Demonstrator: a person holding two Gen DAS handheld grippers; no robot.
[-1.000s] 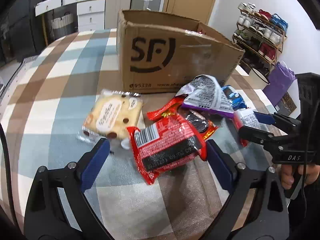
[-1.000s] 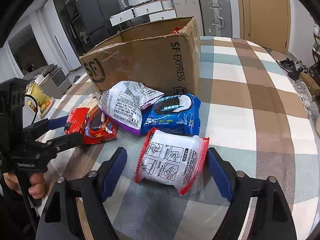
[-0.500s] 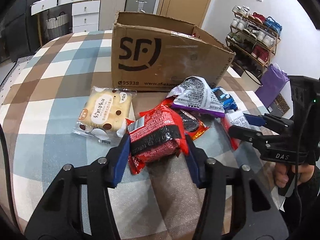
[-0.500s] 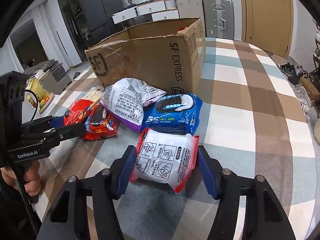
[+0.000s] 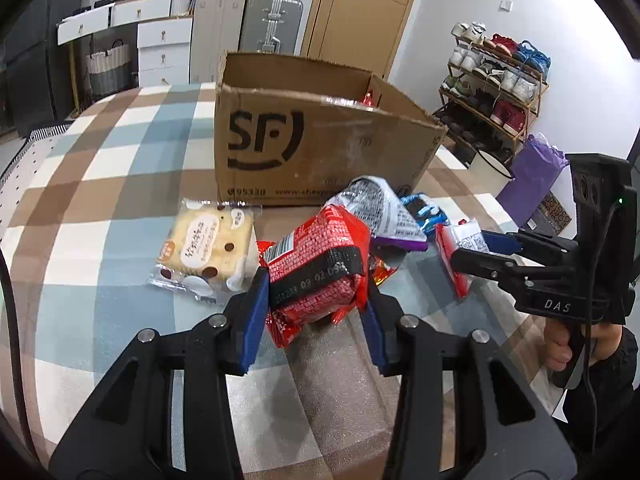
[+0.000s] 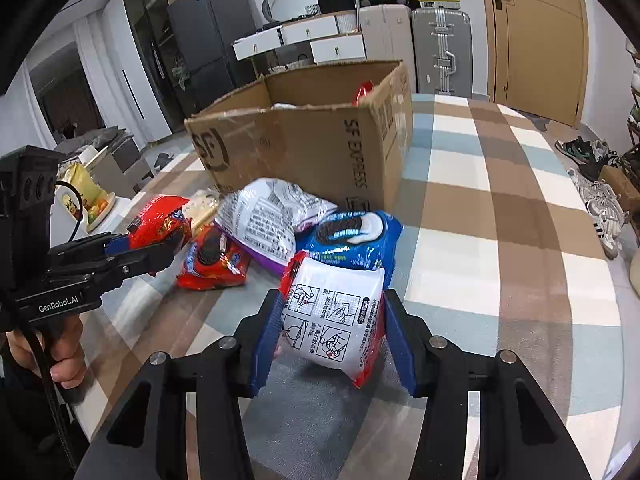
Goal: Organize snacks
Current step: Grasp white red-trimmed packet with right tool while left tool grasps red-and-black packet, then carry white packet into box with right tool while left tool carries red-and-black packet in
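In the left wrist view my left gripper (image 5: 316,290) is shut on a red noodle packet (image 5: 320,258), tilted up off the checked tablecloth. My right gripper (image 6: 333,322) has its jaws closing, and both blue pads press a white packet with red edges (image 6: 336,304). Each gripper also shows from the side: the right gripper (image 5: 466,250) and the left gripper (image 6: 158,246). An open SF cardboard box (image 5: 320,140) stands behind the snacks, with something red just showing inside it.
Loose on the cloth lie a yellow cake packet (image 5: 204,244), a grey-and-purple bag (image 6: 268,220), a blue cookie pack (image 6: 352,240) and a red cookie pack (image 6: 212,260). A shoe rack (image 5: 496,92) stands beyond the table's right edge. A person's hand (image 6: 60,352) holds the left handle.
Both grippers closed from wide open onto their packets. The red noodle packet and the white packet now stand tilted up between the pads. The hands hardly moved.
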